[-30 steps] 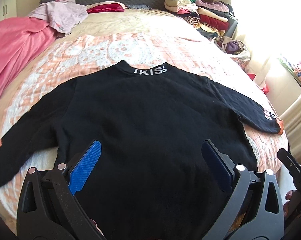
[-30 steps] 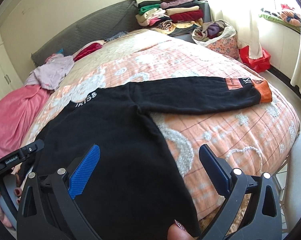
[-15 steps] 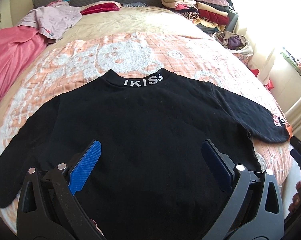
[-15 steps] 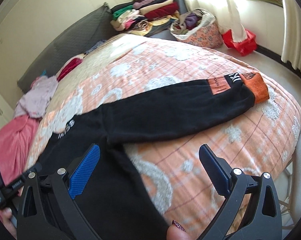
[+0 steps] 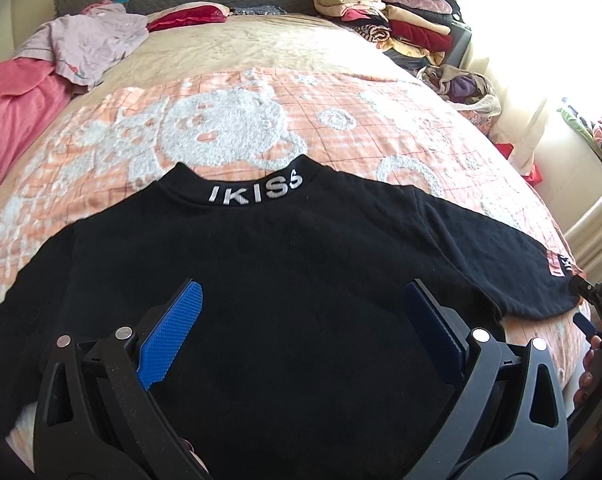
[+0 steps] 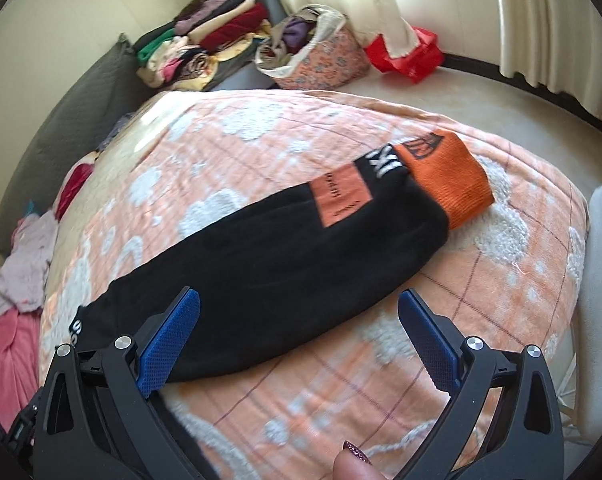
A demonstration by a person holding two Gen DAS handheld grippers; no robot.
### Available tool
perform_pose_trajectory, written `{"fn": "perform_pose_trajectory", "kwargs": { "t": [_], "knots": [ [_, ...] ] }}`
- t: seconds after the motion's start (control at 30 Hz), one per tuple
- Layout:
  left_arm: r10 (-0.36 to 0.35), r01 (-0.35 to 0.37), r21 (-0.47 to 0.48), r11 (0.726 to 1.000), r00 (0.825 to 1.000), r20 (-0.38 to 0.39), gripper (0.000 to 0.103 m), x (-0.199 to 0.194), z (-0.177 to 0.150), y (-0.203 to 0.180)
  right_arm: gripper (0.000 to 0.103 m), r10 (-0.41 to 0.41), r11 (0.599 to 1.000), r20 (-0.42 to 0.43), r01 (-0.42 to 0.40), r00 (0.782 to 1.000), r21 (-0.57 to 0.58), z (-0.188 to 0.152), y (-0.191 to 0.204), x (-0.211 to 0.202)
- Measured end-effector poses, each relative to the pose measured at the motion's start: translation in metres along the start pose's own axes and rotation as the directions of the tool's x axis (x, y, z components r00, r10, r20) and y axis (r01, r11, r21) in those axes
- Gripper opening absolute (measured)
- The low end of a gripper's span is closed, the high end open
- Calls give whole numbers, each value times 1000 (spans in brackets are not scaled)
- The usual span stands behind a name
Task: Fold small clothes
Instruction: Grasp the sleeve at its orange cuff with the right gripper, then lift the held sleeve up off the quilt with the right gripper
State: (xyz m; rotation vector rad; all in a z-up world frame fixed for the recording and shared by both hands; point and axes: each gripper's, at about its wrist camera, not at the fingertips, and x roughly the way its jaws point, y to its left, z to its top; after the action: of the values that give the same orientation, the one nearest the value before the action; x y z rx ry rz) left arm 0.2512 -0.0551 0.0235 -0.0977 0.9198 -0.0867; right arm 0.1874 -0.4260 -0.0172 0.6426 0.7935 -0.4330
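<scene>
A black sweatshirt (image 5: 285, 264) with "IKISS" lettering on its collar lies spread flat, back up, on the peach bedspread (image 5: 229, 120). My left gripper (image 5: 301, 320) hovers open over its lower body, nothing between the blue pads. In the right wrist view the right sleeve (image 6: 285, 256) stretches out, ending in an orange cuff (image 6: 449, 176) with an orange patch beside it. My right gripper (image 6: 297, 324) is open just above the sleeve's near edge, holding nothing. The right gripper also shows at the far right edge of the left wrist view, near the cuff.
A stack of folded clothes (image 5: 389, 16) sits at the far right by the headboard. A lilac garment (image 5: 89, 40) and pink blanket (image 5: 17, 112) lie far left. A basket of clothes (image 6: 313, 48) and a red bag (image 6: 413, 52) stand on the floor.
Both grippers moved forward and lower. The left one closed in over the shirt body; the right swung right toward the sleeve, which now fills its view. Both stayed open.
</scene>
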Motion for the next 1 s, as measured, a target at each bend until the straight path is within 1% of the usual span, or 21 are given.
{"fn": "perform_pose_trajectory", "kwargs": {
  "t": [0.13,0.23,0.33,0.53,0.63,0.7,0.73,0.8,0.83,0.87,0.9,0.93,0.97,1.0],
  "knots": [
    [2,-2,5,1000,1000,2,95,11,9,0,99,-31,999,-17,32,999,43,9,-14,18],
    [11,-11,12,1000,1000,-1,95,21,13,0,99,-35,996,-27,37,999,78,16,-25,29],
    [13,-13,6,1000,1000,-20,95,32,16,2,99,-30,994,-13,31,999,107,24,-30,38],
    [30,-29,20,999,999,-44,95,51,14,9,99,-34,993,12,32,999,112,41,-30,54],
    [34,-33,16,999,998,-56,95,56,12,14,99,-14,995,36,10,999,98,45,-28,58],
    [37,-36,13,999,998,-49,95,55,11,18,96,-2,997,50,-2,999,77,46,-26,59],
    [38,-38,13,999,998,-41,95,54,10,21,93,5,998,57,-9,998,66,45,-25,59],
    [42,-42,10,999,999,-35,95,53,10,24,73,14,998,60,-18,998,64,45,-25,61],
    [45,-44,8,999,998,-34,95,52,10,27,69,21,998,64,-25,998,66,45,-26,62],
    [47,-46,6,999,998,-33,95,51,10,28,57,27,997,66,-32,997,68,45,-27,62],
    [47,-47,4,999,998,-32,95,50,10,30,48,39,996,67,-44,997,73,45,-29,62],
    [45,-45,2,999,999,-31,95,48,9,32,43,58,995,67,-63,996,75,45,-30,62],
    [43,-43,-1,999,999,-30,95,47,9,33,31,79,994,65,-84,995,74,45,-30,62],
    [42,-42,-3,999,999,-30,95,45,8,35,25,98,992,65,-102,993,72,45,-30,61]
  ]
}}
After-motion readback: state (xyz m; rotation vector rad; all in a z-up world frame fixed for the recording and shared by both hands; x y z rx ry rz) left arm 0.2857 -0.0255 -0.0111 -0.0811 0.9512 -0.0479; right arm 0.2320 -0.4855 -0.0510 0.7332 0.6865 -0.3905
